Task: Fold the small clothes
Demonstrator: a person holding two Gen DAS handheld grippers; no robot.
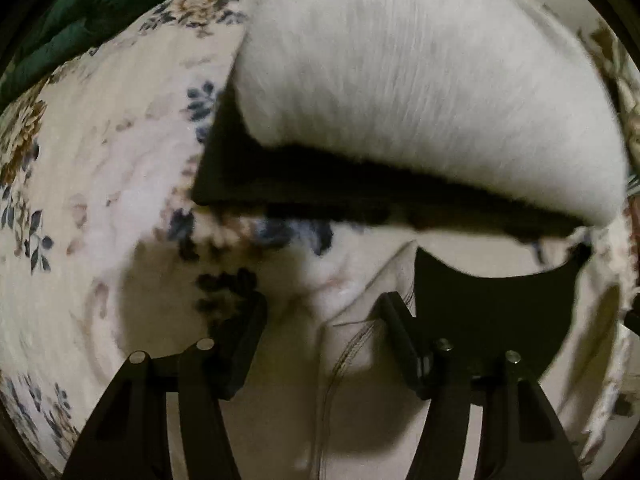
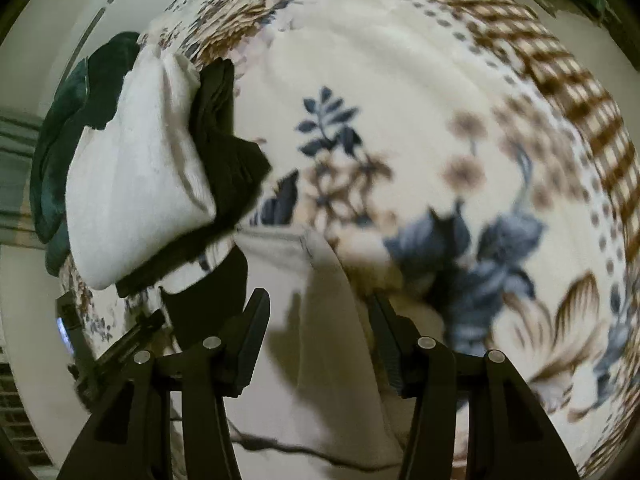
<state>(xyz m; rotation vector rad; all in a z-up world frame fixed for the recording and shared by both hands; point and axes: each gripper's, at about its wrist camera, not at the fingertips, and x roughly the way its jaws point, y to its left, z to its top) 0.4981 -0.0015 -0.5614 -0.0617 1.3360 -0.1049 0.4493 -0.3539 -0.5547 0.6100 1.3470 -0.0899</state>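
Note:
A cream garment (image 1: 352,368) with a dark collar patch (image 1: 492,308) lies on the floral blanket (image 1: 100,184) under my left gripper (image 1: 322,312), whose jaws stand wide apart over its seam. The same cream garment (image 2: 332,360) runs between the spread jaws of my right gripper (image 2: 318,312), which is open just above it. A folded white fluffy cloth (image 1: 420,80) rests on folded black cloth (image 1: 248,184) ahead of the left gripper. That stack shows at the left of the right wrist view, white (image 2: 136,184) over black (image 2: 228,160).
Dark green cloth (image 1: 80,20) lies at the blanket's far left edge; it also shows behind the stack (image 2: 56,168). The blanket (image 2: 440,120) has a brown checked border (image 2: 580,92). The other gripper (image 2: 108,356) shows at lower left.

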